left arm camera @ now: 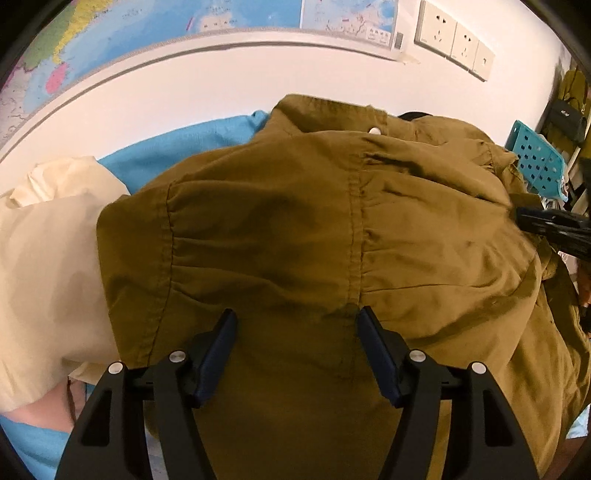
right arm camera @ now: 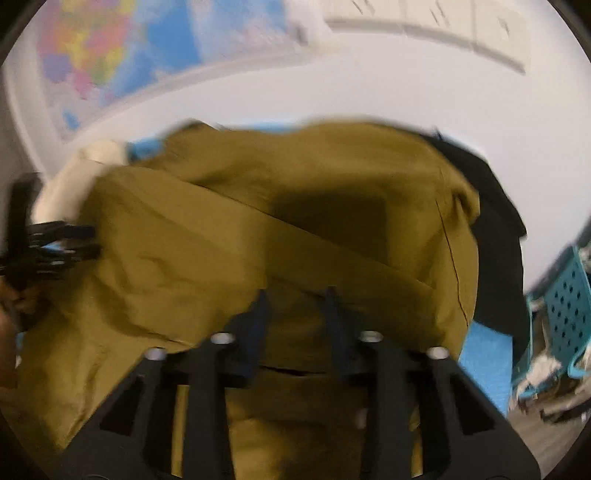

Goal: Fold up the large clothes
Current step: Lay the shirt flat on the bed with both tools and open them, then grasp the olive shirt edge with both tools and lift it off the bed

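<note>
An olive-brown jacket (left arm camera: 295, 229) lies bunched on a blue-covered table (left arm camera: 177, 155). It fills the left wrist view and also the right wrist view (right arm camera: 229, 236). My left gripper (left arm camera: 297, 317) is open just above the jacket's centre seam, holding nothing. My right gripper (right arm camera: 295, 295) is open over a fold of the jacket near its front edge; this view is blurred by motion. The right gripper also shows at the right edge of the left wrist view (left arm camera: 554, 229). The left gripper shows at the left edge of the right wrist view (right arm camera: 55, 243).
A cream garment (left arm camera: 51, 266) lies left of the jacket. A black garment (right arm camera: 495, 229) lies at the jacket's right. A teal perforated basket (left arm camera: 535, 162) stands at the right. A wall with a map (left arm camera: 147, 22) and sockets (left arm camera: 454, 37) is behind the table.
</note>
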Demonstrator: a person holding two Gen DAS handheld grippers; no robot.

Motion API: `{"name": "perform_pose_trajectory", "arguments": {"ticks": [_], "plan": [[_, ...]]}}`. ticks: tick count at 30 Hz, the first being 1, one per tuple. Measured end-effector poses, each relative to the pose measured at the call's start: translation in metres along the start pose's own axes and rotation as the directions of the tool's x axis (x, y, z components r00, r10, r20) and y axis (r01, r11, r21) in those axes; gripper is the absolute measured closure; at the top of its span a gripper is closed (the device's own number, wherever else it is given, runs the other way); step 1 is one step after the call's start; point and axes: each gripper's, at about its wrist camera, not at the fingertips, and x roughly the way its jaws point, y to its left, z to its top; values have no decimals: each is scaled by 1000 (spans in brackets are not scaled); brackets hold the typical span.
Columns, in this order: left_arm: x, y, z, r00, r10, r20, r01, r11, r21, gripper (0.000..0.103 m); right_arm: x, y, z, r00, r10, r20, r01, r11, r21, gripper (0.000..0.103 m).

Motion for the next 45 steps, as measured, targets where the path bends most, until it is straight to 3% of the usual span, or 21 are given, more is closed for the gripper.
{"name": "perform_pose_trajectory", "arguments": {"ticks": [3,5,7,8,13,16,20,22,26,31,37,45], "plan": [[3,0,1,1000,-1,-4,1,1000,-7,37,15,-12,-4,999,17,-30,-16,999,41,95],[0,0,1,1000,5,-2,-5,1000,-10,37,8,-10,-4,1000,26,-17,-25,998,50,88],[-5,3,-1,1000,-18,3,18,1000,-25,36,-9,-3,-5,1000,21,23,-22,999,38,67],[-10,4,-4,999,-32,12,32,999,-29,36,-19,0,-6,999,26,43,-27,999,30,65],[-34,16,-22,998,-41,56,44,998,-48,36,-49,16,-13,995,72,74,-70,997,-30,65],[-50,20,-40,994,-57,91,63,996,-63,36,-46,22,-25,997,68,38,-66,996,-60,65],[-72,27,-66,990,-71,126,83,992,-93,36,-25,4,-35,998,63,-30,-62,998,21,66],[-80,31,-78,989,-69,128,84,990,-116,36,-27,-2,-38,996,86,-20,-84,994,66,67],[-94,41,-107,991,-75,113,93,983,-161,35,-56,-3,-45,991,125,40,-128,988,82,53],[-104,45,-141,988,-123,97,140,971,-192,35,-110,-12,-81,980,157,119,-173,975,139,36],[-110,37,-180,980,-194,47,199,958,-208,34,-149,-32,-149,979,157,131,-186,949,253,17],[-128,22,-210,943,-331,37,331,919,-213,24,-164,-46,-226,965,226,131,-260,881,396,15]]}}
